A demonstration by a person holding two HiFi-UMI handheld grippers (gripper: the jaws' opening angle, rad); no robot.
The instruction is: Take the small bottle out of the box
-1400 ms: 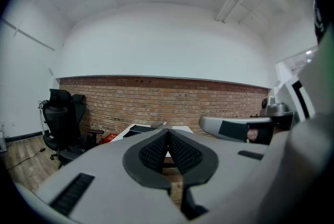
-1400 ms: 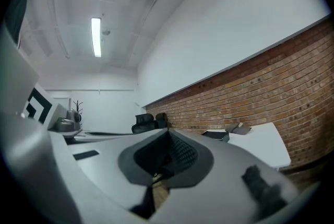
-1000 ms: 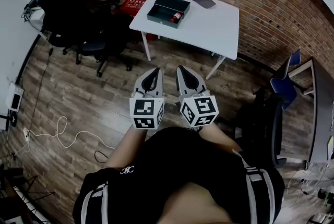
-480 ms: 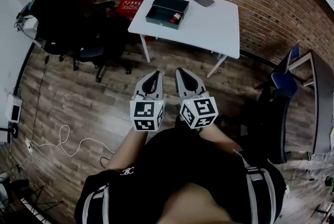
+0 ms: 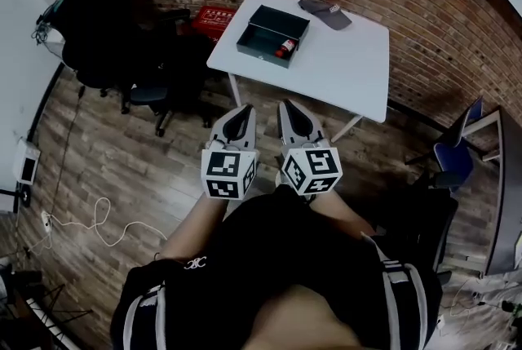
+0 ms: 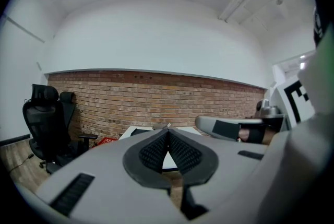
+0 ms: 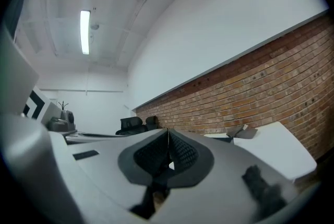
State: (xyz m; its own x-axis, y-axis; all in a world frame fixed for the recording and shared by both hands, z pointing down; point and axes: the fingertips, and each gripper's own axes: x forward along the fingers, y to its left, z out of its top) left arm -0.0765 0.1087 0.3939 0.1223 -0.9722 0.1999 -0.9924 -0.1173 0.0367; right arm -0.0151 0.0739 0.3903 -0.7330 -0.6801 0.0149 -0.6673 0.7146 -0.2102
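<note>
While the person stands well back from the white table, both tools are held close to the body over the wooden floor. The left gripper and the right gripper each have their jaws pressed together with nothing between them. The open dark box sits on the table's left half, near its left edge. The small bottle — red with some white — lies inside, at the box's right end. A dark pouch rests at the table's far edge. The bottle is probably light and stiff, with a smooth rounded body that may roll or slip under a pinch. A hold across its middle from above looks soundest — the box walls leave little room for a sideways approach, and the right end wall crowds the bottle.
</note>
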